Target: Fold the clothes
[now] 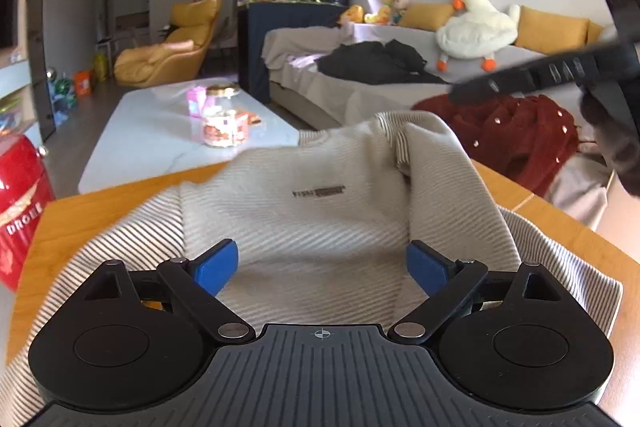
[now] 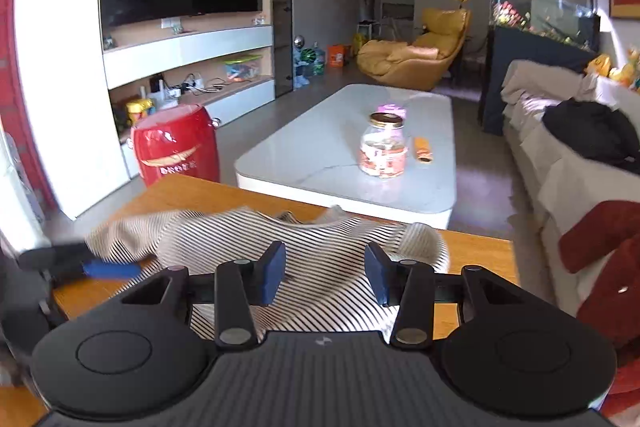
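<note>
Right now the striped top (image 1: 320, 211) lies crumpled on the wooden table (image 1: 104, 211), directly under & ahead of both sets of jaws. Left gripper (image 1: 322, 267): jaws spread wide, blue pads well apart, nothing between them, cloth below and not pinched. A folded ridge of the fabric rises just beyond them, slightly to the right. Right gripper (image 2: 325, 275): jaws partly apart, approx half as wide as the left's, pads not pressing on anything; striped fabric shows through the gap, underneath. In the right wrist view the left gripper's blue pad shows blurred, left of the jaws, at the cloth's edge. In the left wrist view the right gripper shows as a dark blurred bar, upper right of the jaws, over a red garment (image 1: 516, 135) on the sofa (image 1: 384, 95). Farther ahead of the jaws: a white coffee table (image 2: 320, 147) w/ a glass jar (image 2: 383, 147); a red stool (image 2: 176, 145) to the left, just off the table's corner.
</note>
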The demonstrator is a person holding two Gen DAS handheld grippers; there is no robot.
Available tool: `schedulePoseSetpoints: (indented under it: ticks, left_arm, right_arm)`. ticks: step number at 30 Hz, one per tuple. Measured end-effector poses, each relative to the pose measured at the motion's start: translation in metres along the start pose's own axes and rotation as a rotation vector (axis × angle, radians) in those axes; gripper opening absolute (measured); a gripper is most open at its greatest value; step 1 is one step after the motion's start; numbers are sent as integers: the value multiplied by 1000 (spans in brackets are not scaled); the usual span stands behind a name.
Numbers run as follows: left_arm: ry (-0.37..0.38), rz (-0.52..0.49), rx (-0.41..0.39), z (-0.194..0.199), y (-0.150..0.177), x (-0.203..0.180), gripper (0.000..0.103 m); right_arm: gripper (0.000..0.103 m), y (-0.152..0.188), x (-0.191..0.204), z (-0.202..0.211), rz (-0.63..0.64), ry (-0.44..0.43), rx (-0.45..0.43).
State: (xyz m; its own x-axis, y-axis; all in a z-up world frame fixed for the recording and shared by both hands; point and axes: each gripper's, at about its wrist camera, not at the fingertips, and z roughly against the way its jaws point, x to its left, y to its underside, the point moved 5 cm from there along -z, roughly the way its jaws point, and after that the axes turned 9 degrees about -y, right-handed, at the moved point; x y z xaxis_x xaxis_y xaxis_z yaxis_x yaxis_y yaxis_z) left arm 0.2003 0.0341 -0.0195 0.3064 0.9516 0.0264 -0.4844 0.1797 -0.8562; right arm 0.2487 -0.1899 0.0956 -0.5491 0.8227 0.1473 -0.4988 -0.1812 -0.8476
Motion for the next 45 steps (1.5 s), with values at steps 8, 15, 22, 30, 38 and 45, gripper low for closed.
schedulePoseSetpoints:
  ticks: [8,15,22,30,38,45]
  left_arm:
    - [89,53,122,3,36,-5,96]
    - [147,84,133,11,43,-2,102]
    - [157,110,135,10,44,3,103]
    - [148,172,154,18,33,17,103]
    - [-7,194,-12,30,0,44,103]
    - [-37,387,-11,24,-17,62,103]
  right_arm:
    - [41,-45,9,-150,-194,-187,201]
    - [12,-25,8,-245,-309,-122,371]
    - [2,-108,3,-232,-89,4,121]
    - [24,-59,-13,-106,-7,36,74]
    - [57,79,27,21,-150,-58,104]
    - [46,130,87,-3,-81,-107,77]
